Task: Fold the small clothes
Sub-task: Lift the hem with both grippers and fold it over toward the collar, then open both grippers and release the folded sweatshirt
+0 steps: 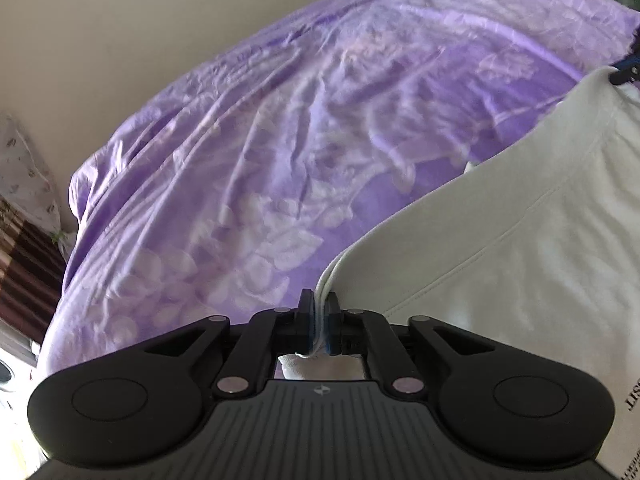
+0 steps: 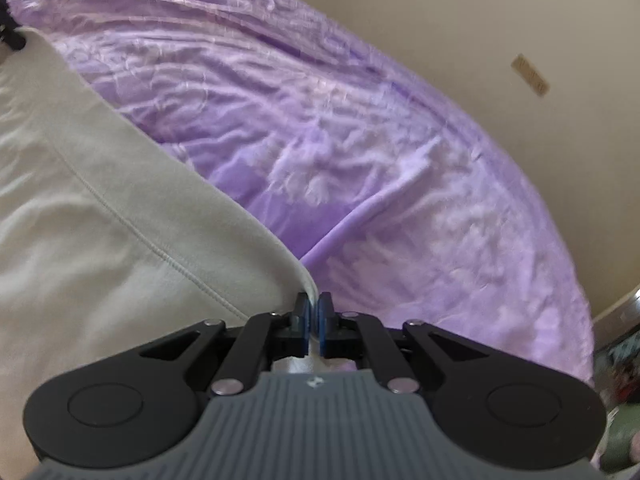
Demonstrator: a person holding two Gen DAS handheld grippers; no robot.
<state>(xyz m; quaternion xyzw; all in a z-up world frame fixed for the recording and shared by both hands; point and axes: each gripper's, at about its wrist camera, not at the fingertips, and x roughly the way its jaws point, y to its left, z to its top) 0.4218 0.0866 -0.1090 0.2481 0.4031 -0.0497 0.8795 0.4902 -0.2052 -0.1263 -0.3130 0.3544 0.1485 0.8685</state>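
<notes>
Left claw (image 1: 319, 312) clamped on corner of cream cotton garment (image 1: 520, 248); right claw (image 2: 314, 312) clamped on opposite corner, above purple floral blanket (image 1: 260, 140).

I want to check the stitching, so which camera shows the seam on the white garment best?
The right wrist view: the seam on the white garment runs large and sharp there. The left wrist view shows the same seam, fainter and farther off.
</notes>
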